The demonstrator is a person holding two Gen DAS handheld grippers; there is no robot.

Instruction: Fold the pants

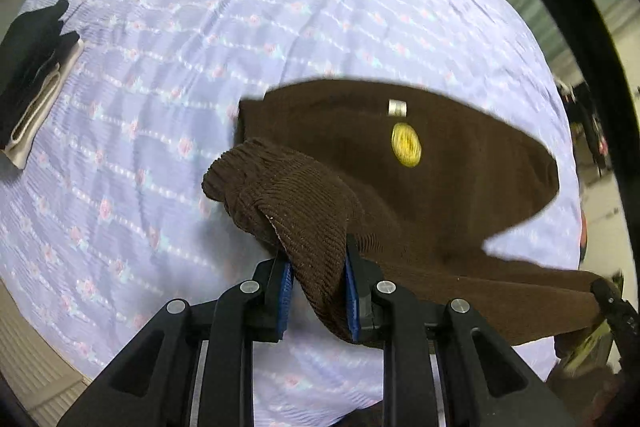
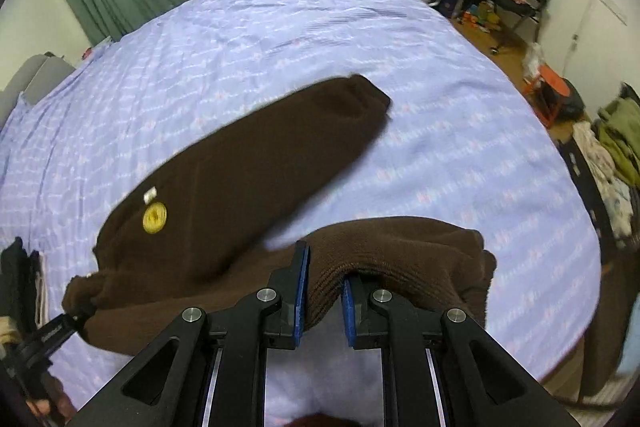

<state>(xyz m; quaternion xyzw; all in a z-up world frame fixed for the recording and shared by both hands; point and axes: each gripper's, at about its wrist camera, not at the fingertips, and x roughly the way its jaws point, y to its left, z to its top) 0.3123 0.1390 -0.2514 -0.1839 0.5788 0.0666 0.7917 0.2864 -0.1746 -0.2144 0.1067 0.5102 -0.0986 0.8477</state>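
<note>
Over the bed (image 2: 440,155), brown pants (image 2: 240,163) hang blurred.
Left gripper (image 1: 318,291) and right gripper (image 2: 325,301) each clamp bunched cloth; the far leg is smeared.

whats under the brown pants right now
Under the pants is the lilac bedspread, bare where they are raised by the left gripper and right gripper. The part directly beneath the spread leg is covered, so unseen.

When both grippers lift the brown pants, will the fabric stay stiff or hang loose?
Likely floppy: the brown pants sag between the left gripper and the right gripper. Probably not slippery, since the ribbed cloth bunches between the pads. One leg hangs free and may swing.
</note>
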